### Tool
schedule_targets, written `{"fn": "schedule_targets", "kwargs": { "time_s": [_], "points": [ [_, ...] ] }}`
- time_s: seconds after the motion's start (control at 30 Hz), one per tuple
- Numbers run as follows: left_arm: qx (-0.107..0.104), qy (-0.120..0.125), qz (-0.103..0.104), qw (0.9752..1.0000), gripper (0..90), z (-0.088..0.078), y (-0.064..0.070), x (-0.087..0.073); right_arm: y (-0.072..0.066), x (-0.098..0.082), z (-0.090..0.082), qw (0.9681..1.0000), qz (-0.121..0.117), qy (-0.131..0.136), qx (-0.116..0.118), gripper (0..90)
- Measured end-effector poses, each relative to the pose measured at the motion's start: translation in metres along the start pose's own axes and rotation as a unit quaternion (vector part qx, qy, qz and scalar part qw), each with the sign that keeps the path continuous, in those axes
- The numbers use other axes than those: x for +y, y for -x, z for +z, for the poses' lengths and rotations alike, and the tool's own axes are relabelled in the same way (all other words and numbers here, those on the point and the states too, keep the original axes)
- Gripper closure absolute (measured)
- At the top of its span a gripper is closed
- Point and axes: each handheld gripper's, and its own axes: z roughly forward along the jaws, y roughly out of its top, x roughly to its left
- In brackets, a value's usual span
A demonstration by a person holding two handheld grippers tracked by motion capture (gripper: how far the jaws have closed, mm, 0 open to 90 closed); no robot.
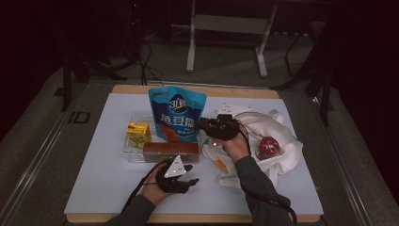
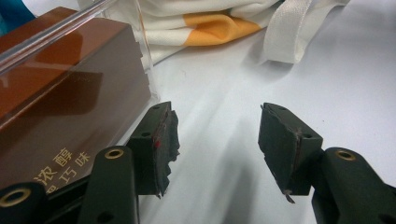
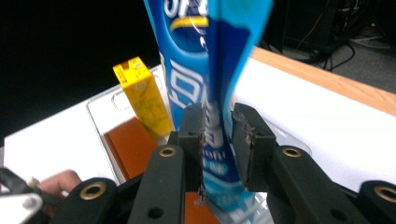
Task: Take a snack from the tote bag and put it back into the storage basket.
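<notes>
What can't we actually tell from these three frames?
- Right gripper, right gripper view: whether the pads press the blue pouch or stand just off it.
- Clear tray, high view: its floor, hidden by the pouch, yellow carton and brown box.
- Red round thing on the white bag, high view: too small to identify.
- Brown box, left gripper view: cut off by the left edge.

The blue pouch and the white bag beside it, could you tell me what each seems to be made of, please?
The blue pouch looks like glossy printed plastic film: it shines and creases sharply at its edge. The white bag looks like matte woven cloth, probably cotton or canvas: it slumps in soft folds and has flat webbing handles.
</notes>
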Motion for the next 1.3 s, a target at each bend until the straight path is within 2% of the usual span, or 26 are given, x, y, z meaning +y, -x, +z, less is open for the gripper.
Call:
{"fn": "schedule_targets", "kwargs": {
  "time_s": [0.07, 0.23, 0.33, 0.5, 0.8, 1.07, 1.2, 1.3],
  "points": [
    [0.000, -0.001, 0.001, 1.0000, 45.1, 0.000, 0.000, 0.000, 0.001, -0.003, 0.001, 0.9999, 0.002, -0.009, -0.004, 75.5],
    [0.000, 0.000, -0.001, 1.0000, 45.1, 0.000, 0.000, 0.000, 0.001, -0.007, 0.011, 0.9984, -0.010, -0.045, -0.033, 79.6],
    [0.000, 0.001, -0.003, 1.0000, 45.0, 0.000, 0.000, 0.000, 0.001, -0.010, 0.018, 0.9977, 0.002, -0.055, -0.039, 83.0],
    [0.000, 0.001, -0.003, 1.0000, 44.8, 0.000, 0.000, 0.000, -0.002, -0.011, 0.024, 0.9969, 0.007, -0.056, -0.054, 89.4],
    [0.000, -0.001, -0.002, 1.0000, 44.8, 0.000, 0.000, 0.000, -0.005, -0.006, 0.035, 0.9965, 0.014, -0.056, -0.061, 89.7],
    [0.000, -0.002, 0.002, 1.0000, 44.8, 0.000, 0.000, 0.000, -0.008, 0.002, 0.053, 0.9956, 0.021, -0.059, -0.069, 89.4],
    [-0.001, -0.001, 0.001, 1.0000, 44.7, 0.000, 0.000, 0.000, -0.008, 0.006, 0.061, 0.9946, 0.038, -0.062, -0.074, 88.5],
    [-0.001, -0.002, 0.002, 1.0000, 44.8, 0.000, 0.000, 0.000, -0.010, 0.010, 0.066, 0.9942, 0.039, -0.064, -0.077, 88.3]
  ]
}}
